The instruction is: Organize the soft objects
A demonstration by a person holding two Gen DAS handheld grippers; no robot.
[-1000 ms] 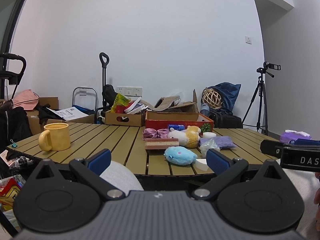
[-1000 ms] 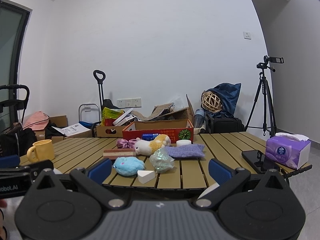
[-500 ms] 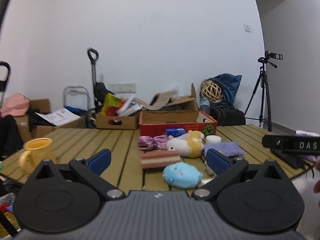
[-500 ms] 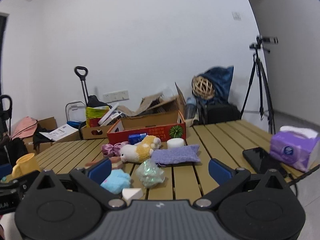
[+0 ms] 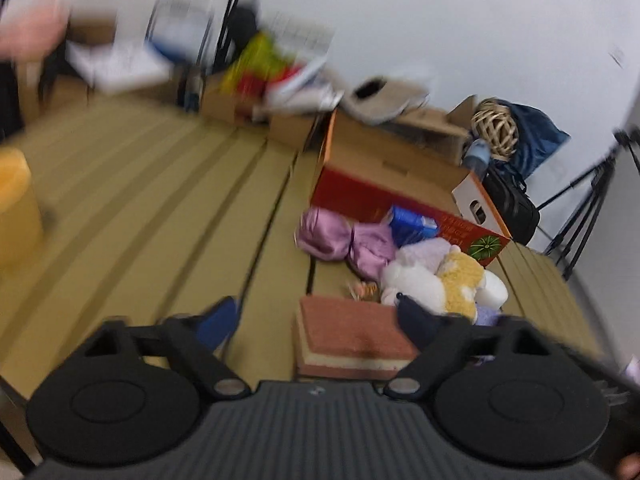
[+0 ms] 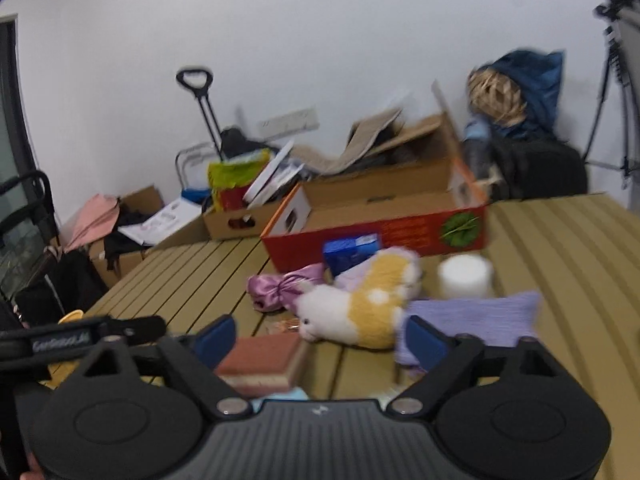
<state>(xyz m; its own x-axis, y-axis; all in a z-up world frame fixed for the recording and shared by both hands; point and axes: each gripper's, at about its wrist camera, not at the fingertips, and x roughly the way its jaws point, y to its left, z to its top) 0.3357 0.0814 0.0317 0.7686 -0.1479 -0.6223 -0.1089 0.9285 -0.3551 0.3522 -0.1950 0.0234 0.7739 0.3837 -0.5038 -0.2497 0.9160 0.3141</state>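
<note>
Soft things lie heaped on the slatted table (image 5: 160, 208). They are a pink-topped layered sponge (image 5: 352, 336), a white and yellow plush (image 5: 432, 284), a pink satin pouch (image 5: 344, 240) and a white foam cylinder (image 5: 492, 292). My left gripper (image 5: 320, 320) hovers low over the sponge, its jaws closing, its pads clear of it. My right gripper (image 6: 320, 340) points at the plush (image 6: 360, 312) and the sponge (image 6: 264, 360), its jaws also closing on nothing. A lilac cloth (image 6: 480, 316) lies right of the plush. The views are blurred.
An open red cardboard box (image 6: 380, 232) stands behind the pile, a blue packet (image 6: 352, 250) against it. A yellow mug (image 5: 12, 208) sits at the table's left. The left gripper's body (image 6: 80, 340) shows at the left in the right wrist view. Boxes, bags and a tripod stand beyond.
Both grippers have swung forward over the table and tipped down toward the pile. Their jaws have narrowed. The objects now loom much closer, and the blue plush has dropped under the view.
</note>
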